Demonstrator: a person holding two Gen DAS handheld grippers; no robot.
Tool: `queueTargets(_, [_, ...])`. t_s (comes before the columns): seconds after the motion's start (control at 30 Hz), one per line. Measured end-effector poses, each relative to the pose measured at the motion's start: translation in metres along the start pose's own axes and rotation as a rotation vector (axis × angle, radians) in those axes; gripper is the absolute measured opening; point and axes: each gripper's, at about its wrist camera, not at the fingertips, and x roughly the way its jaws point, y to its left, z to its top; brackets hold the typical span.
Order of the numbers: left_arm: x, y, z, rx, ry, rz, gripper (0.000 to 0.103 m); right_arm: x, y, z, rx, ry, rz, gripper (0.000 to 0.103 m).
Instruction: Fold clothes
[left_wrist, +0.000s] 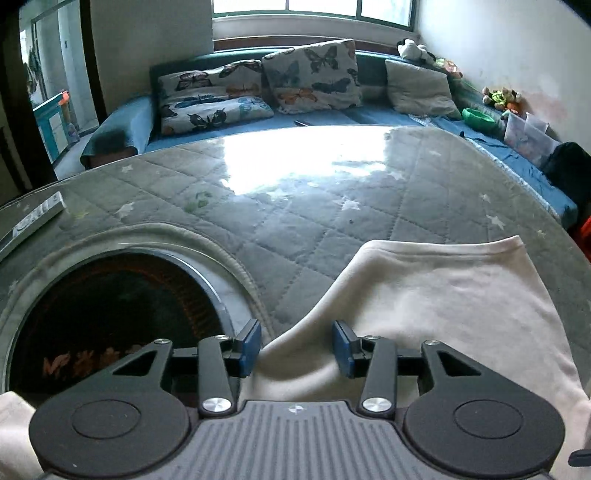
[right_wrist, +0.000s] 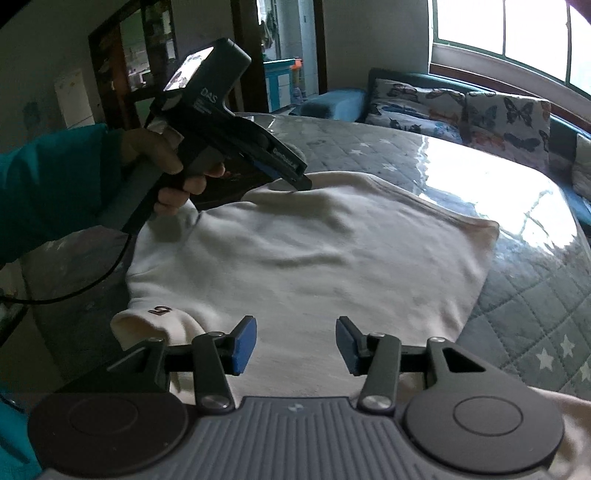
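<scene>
Both grippers sit right under my cameras, so starting left: my left gripper (left_wrist: 296, 347) has its jaws spread with a ridge of the white top (left_wrist: 443, 302) rising between them, pads not pressing on it. Nothing pinched there. Over on the right, my right gripper (right_wrist: 296, 345) hangs spread above the near hem, also empty. That top lies on the quilted surface (left_wrist: 295, 206), roughly squared off, one cuff poking out at the near-left corner. I'd say we're about midway: sides look tucked in, but it still needs that final fold and smoothing.
</scene>
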Motion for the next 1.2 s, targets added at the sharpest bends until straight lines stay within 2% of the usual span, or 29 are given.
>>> queueTargets(0.03, [0.0,-0.001,0.0,0.01,-0.006,-0.005,0.044,0.0,-0.001,-0.001,0.003,0.001,-0.001,0.048])
queueTargets(0.1, [0.0,-0.003,0.0,0.024,-0.016,-0.018,0.022,0.001,-0.002,-0.003,0.01,0.004,-0.004,0.048])
queueTargets(0.17, [-0.002,-0.003,0.001,0.031,-0.025,-0.033,0.011,0.0,-0.003,-0.003,0.014,0.003,-0.01,0.048])
queueTargets(0.33, [-0.031,-0.015,-0.009,0.072,-0.095,-0.084,0.008,-0.007,-0.01,-0.002,0.036,-0.021,-0.036,0.048])
queueTargets(0.47, [-0.056,-0.036,-0.031,0.119,-0.113,-0.177,0.008,-0.015,-0.021,0.004,0.064,-0.052,-0.074,0.048])
queueTargets(0.63, [-0.069,-0.066,-0.065,0.244,-0.081,-0.288,0.008,-0.023,-0.036,0.014,0.115,-0.097,-0.106,0.048])
queueTargets(0.7, [-0.07,-0.073,-0.074,0.28,-0.061,-0.295,0.009,-0.025,-0.039,0.018,0.127,-0.114,-0.116,0.048])
queueTargets(0.83, [-0.081,-0.064,-0.069,0.246,-0.075,-0.35,0.012,-0.024,-0.04,0.021,0.133,-0.13,-0.127,0.048])
queueTargets(0.93, [-0.091,-0.057,-0.06,0.228,-0.128,-0.316,0.016,-0.022,-0.043,0.019,0.146,-0.122,-0.133,0.048])
queueTargets(1.0, [-0.088,-0.052,-0.051,0.213,-0.135,-0.3,0.035,-0.019,-0.047,0.017,0.156,-0.117,-0.137,0.048])
queueTargets(1.07, [-0.077,-0.055,-0.045,0.209,-0.112,-0.277,0.045,-0.017,-0.05,0.016,0.166,-0.114,-0.142,0.048])
queueTargets(1.13, [-0.061,-0.06,-0.042,0.21,-0.072,-0.249,0.045,-0.016,-0.052,0.016,0.171,-0.113,-0.148,0.048])
queueTargets(1.2, [-0.049,-0.064,-0.043,0.217,-0.039,-0.261,0.043,-0.016,-0.055,0.016,0.174,-0.111,-0.156,0.048])
